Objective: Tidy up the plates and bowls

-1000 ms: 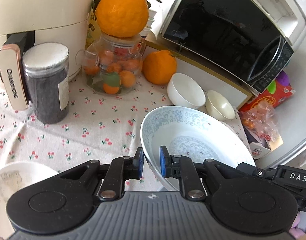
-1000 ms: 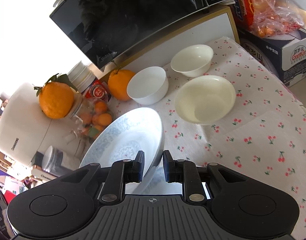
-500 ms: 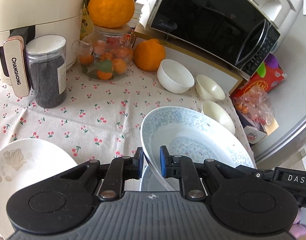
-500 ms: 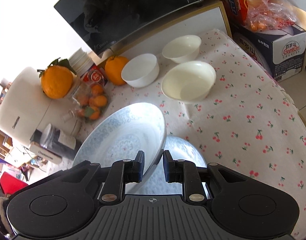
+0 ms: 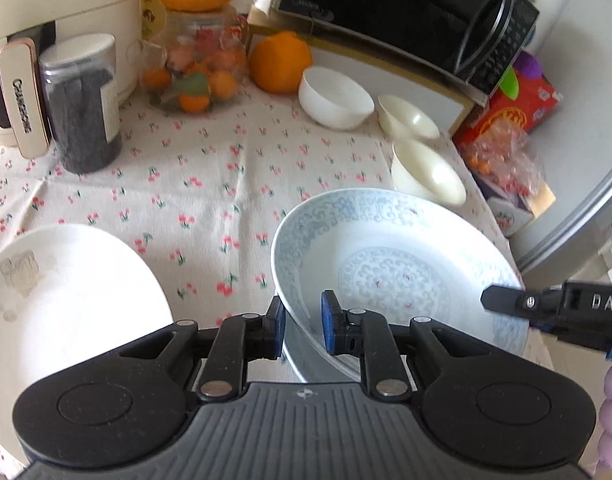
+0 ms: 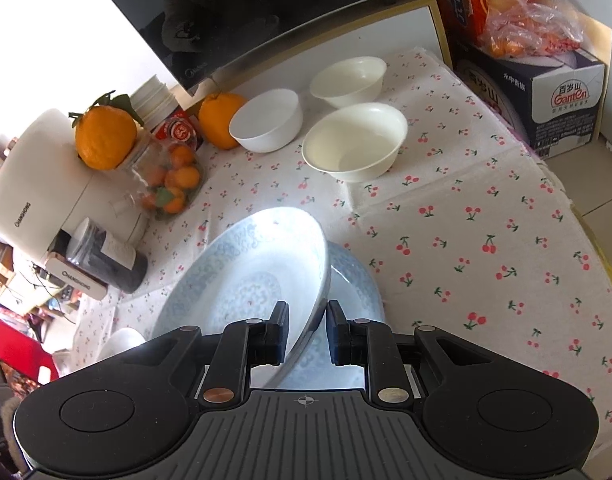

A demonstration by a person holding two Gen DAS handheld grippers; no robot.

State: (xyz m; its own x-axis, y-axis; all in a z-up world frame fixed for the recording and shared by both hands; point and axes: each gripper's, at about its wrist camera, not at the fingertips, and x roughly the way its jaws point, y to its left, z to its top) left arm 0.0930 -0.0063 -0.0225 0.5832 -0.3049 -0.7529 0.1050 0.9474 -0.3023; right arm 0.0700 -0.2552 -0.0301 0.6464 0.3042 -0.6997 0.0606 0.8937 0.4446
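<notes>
Patterned plate [image 5: 393,264] lowered, second plate [image 6: 353,280] beneath

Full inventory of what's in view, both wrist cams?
patterned plate: 1, white-blue, tilted, rim in both grippers
second patterned plate: 1, white-blue, on the tablecloth beneath it
white plate: 1, near left
bowls: 3, one white, two cream, below microwave
large oranges: 2, one atop glass jar, one beside white bowl
glass jar: 1, clear, small oranges inside
dark jar: 1, white lid, by cooker
cooker: 1, cream, far left
microwave: 1, black, back
boxes: 2, red and dark, right
tablecloth: 1, cherry print
left hand-held gripper: shut on plate rim
right hand-held gripper: shut on opposite rim
</notes>
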